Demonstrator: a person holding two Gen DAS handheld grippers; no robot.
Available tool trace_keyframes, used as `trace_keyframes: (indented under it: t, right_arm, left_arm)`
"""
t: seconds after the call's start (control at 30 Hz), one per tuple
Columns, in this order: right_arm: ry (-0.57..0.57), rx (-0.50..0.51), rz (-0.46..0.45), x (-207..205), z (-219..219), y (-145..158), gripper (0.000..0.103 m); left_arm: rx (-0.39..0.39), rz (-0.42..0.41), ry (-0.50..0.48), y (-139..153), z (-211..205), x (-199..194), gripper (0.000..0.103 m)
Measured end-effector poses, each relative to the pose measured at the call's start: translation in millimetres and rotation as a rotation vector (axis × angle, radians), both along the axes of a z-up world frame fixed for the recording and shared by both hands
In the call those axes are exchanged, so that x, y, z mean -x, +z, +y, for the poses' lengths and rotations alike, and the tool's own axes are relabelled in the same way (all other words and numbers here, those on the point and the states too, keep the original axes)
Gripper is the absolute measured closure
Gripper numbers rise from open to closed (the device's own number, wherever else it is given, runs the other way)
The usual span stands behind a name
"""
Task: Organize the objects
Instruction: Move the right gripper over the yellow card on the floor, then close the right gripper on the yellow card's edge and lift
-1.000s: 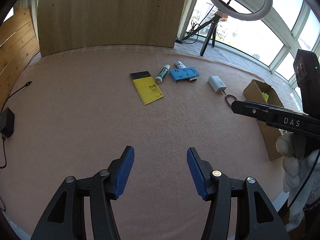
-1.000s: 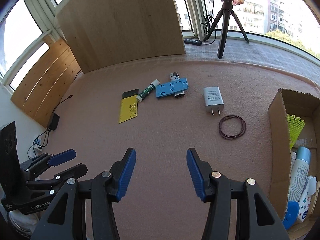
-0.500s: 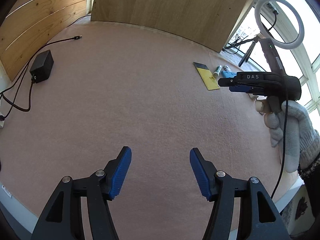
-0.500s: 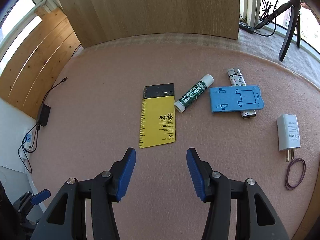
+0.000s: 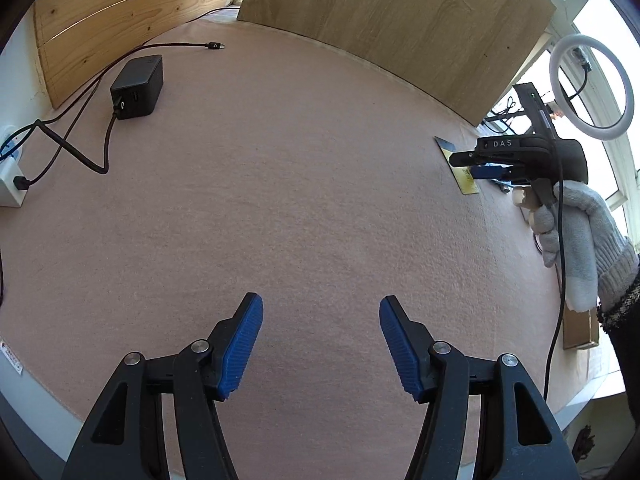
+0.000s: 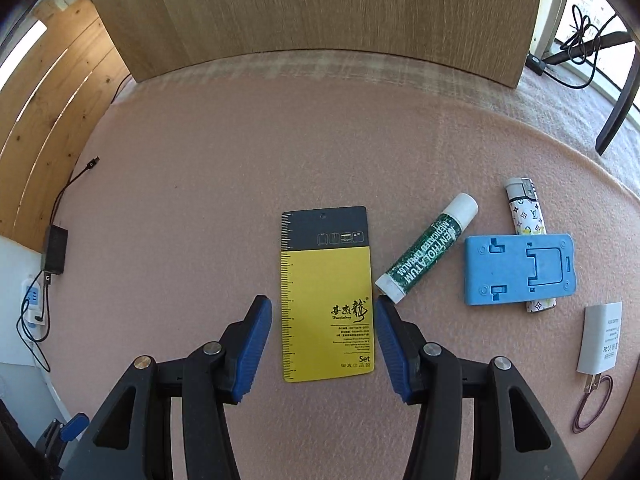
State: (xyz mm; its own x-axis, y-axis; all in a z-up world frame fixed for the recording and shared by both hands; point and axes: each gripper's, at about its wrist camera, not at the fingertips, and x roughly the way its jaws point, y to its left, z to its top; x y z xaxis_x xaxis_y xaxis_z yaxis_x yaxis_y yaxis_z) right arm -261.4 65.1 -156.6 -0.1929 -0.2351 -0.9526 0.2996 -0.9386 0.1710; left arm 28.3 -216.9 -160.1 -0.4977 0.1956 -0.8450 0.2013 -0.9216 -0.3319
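Observation:
On the pink felt mat lie a yellow and black card, a green lip balm tube, a blue phone stand on top of a patterned lighter, a white charger and a dark elastic loop. My right gripper is open and points steeply down, its blue pads on either side of the card's lower half without pressing it. My left gripper is open over bare mat with nothing between its pads. In the left wrist view, the right gripper hovers over the card.
A black power adapter with cables lies at the mat's far left, near a white power strip. Wooden panels wall the back. A ring light stands at the window. A gloved hand holds the right gripper; part of a cardboard box shows below it.
The right gripper has moved forward and down until its pads flank the yellow card. The left gripper has swung left, away from the objects, and its jaws stand slightly wider.

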Motion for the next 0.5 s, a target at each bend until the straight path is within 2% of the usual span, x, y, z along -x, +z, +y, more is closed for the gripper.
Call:
trace_keyframes:
  t: [0.13,0.27,0.5]
  right_arm:
    - [0.056,-0.095,0.028,-3.0,-18.8,-1.8,0.052]
    - [0.110,-0.147,0.043,-5.4,-30.6,-2.5,0.052]
    - [0.117,-0.157,0.056,-10.5,-29.6,-0.7,0.057]
  left_arm:
    - [-0.008,-0.002,0.007,-2.0,-2.5,-2.0,0.039]
    - [-0.007,-0.004,0.003,-1.8,0.0,1.8,0.039]
    - [-0.005,-0.009,-0.015,0.1,10.8,6.4,0.039]
